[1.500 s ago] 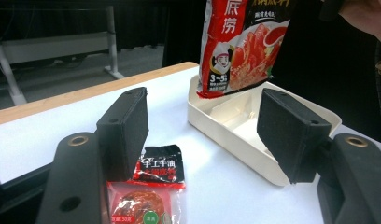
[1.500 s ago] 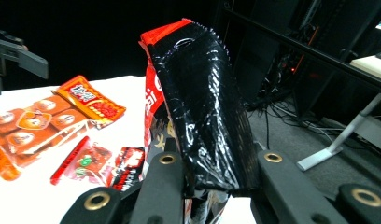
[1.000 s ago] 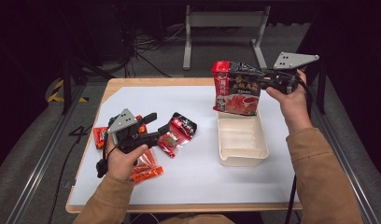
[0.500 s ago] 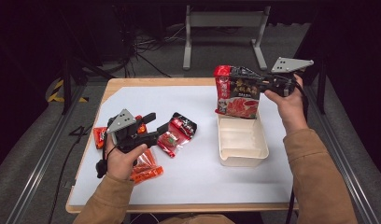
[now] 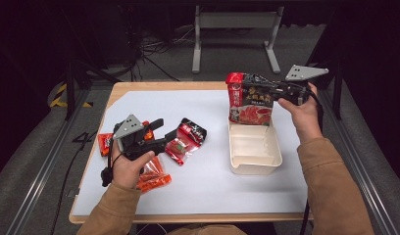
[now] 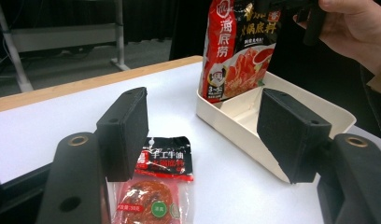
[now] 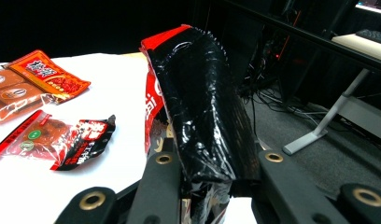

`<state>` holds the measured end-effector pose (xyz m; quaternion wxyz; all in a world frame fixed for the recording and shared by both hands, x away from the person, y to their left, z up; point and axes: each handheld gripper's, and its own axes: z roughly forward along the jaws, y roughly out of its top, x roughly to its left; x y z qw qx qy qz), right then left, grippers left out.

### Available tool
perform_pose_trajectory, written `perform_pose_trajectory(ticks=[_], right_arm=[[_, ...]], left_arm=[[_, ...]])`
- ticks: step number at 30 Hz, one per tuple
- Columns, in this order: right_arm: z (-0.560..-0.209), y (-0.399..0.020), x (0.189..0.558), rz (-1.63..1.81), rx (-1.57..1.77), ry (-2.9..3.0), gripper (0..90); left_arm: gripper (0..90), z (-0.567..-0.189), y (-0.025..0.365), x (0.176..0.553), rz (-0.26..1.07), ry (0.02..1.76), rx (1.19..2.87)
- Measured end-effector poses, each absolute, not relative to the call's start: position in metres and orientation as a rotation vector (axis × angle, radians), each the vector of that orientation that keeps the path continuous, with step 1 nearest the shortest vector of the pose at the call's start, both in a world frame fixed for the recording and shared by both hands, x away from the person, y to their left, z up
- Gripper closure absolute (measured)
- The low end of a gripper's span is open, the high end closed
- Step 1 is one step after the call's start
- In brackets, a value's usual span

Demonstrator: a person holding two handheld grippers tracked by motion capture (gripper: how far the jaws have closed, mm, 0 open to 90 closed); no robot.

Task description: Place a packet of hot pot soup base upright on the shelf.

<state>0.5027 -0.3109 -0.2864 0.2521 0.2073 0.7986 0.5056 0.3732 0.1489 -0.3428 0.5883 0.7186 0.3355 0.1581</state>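
The right gripper (image 5: 274, 91) has come down, squeezing the big red bag (image 5: 249, 99) over the white tray (image 5: 255, 164). Next, lower it in. The left gripper (image 5: 166, 133) waits open.

Dark room, grey carpet floor (image 5: 36, 161), wooden-edged white table (image 5: 212, 196), grey metal stand (image 5: 236, 22), floor cables (image 5: 159, 49)

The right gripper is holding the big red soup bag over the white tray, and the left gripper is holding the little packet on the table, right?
Not quite: the left gripper holds nothing. In the left gripper view its jaws stand open above the little packet. The right gripper does hold the big red soup bag over the white tray.
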Motion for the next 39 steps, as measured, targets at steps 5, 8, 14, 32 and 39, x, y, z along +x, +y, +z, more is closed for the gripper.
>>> perform_pose_trajectory(ticks=[5, 8, 14, 32, 39], right_arm=[[-0.292, -0.309, 0.503, 1.366, 0.571, 2.189, 75.6], [-0.297, -0.309, 0.504, 1.34, 0.585, 2.213, 75.4], [-0.309, -0.312, 0.504, 1.338, 0.617, 2.225, 75.0], [-0.323, -0.325, 0.496, 1.329, 0.683, 2.21, 75.4], [-0.321, -0.324, 0.495, 1.318, 0.742, 2.21, 69.6]], left_arm=[[34.9, -0.343, 0.149, 0.373, 0.367, 0.784, 1.676], [34.8, -0.344, 0.15, 0.374, 0.364, 0.788, 1.677], [34.4, -0.344, 0.152, 0.374, 0.361, 0.799, 1.676], [33.8, -0.344, 0.158, 0.376, 0.375, 0.816, 1.69], [31.6, -0.346, 0.161, 0.378, 0.38, 0.817, 1.711]])
